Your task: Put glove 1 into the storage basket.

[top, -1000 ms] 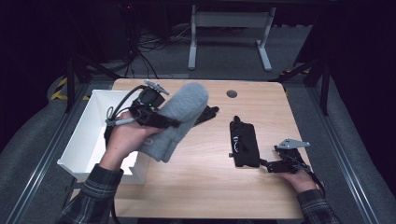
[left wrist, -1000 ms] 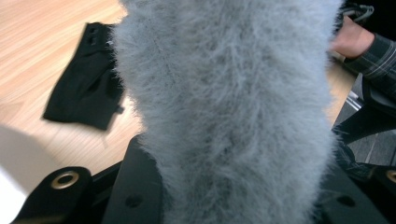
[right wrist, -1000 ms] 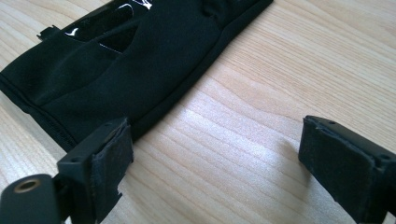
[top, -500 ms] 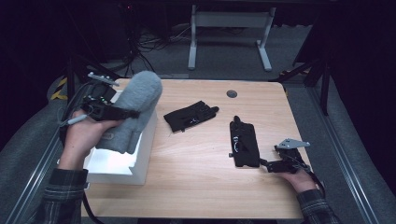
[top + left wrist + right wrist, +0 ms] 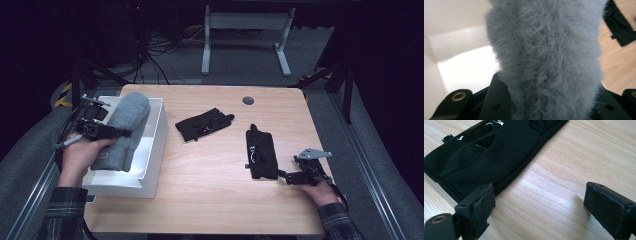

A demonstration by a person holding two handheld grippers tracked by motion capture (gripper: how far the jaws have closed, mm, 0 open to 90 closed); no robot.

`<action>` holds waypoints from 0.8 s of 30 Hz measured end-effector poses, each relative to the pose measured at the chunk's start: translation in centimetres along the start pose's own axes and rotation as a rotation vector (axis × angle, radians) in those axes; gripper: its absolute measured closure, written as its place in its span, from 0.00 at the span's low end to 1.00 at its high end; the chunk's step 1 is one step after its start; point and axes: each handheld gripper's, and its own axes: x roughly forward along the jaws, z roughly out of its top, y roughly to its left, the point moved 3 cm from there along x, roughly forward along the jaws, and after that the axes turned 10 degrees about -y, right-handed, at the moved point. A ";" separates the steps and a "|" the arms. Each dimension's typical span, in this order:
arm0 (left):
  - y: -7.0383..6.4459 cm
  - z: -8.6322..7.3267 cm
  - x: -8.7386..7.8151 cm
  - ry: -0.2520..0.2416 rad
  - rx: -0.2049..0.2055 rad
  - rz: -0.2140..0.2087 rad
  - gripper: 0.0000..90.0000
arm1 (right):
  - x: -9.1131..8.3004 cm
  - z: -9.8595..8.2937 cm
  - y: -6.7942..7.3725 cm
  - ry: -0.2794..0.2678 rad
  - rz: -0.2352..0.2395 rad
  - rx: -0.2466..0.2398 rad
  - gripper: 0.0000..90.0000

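Note:
A fuzzy grey sock or mitt (image 5: 124, 129) hangs over the white bin (image 5: 154, 145) at the table's left, and my left gripper (image 5: 112, 132) is shut on it. In the left gripper view the grey fabric (image 5: 546, 57) rises between the jaws above the bin's white floor (image 5: 466, 72). One black glove (image 5: 204, 123) lies mid-table. A second black glove (image 5: 261, 152) lies flat to the right; my right gripper (image 5: 286, 176) stands open at its near corner. In the right gripper view that glove (image 5: 491, 152) touches the left fingertip (image 5: 485, 205), and bare wood lies between the jaws.
The wooden table (image 5: 220, 200) has a dark round grommet (image 5: 248, 100) near its far edge. Cables and a white desk frame (image 5: 245, 35) lie on the floor beyond the table. The bin stands flush with the table's left edge.
My left gripper has carried the grey fuzzy piece leftward from mid-table to over the white bin and lowered it there. The right gripper has stayed put.

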 end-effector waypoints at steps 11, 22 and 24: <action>2.9 -2.8 5.0 0.089 -0.056 0.053 0.72 | 0.0 0.0 0.0 0.000 0.000 0.001 0.12; 4.4 -3.8 8.0 0.147 -0.043 0.097 0.70 | 0.0 0.0 0.0 0.000 0.000 0.000 0.12; 4.9 -4.1 8.2 0.152 -0.049 0.095 0.69 | 0.0 0.0 0.0 0.000 0.000 0.001 0.12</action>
